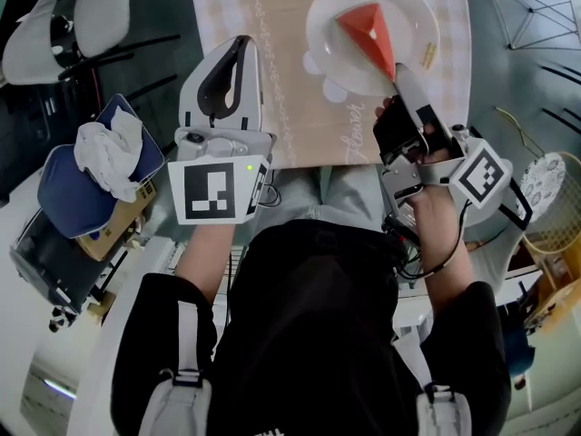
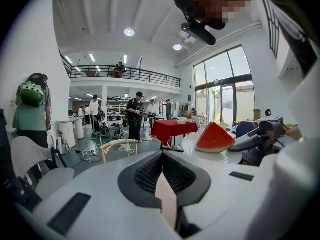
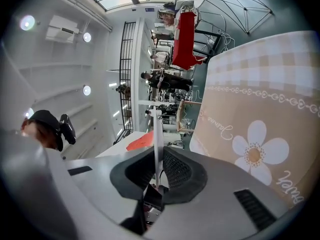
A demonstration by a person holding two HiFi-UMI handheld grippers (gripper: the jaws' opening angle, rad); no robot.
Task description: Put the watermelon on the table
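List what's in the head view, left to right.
Order: white chair → white cloth → left gripper → plate carrying the watermelon → wicker basket. Right gripper left out: it overlaps the plate.

The beige tablecloth (image 1: 272, 71) bears cursive print reading "Flower" near its edge, and, beside a printed daisy (image 3: 255, 151), seemingly "Jasmine".

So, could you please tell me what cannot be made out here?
Head view: the yellow thing on the plate is too small to identify.
Right gripper view: the right gripper's body hides most of the watermelon.
Left gripper view: the left gripper's body hides most of the table.
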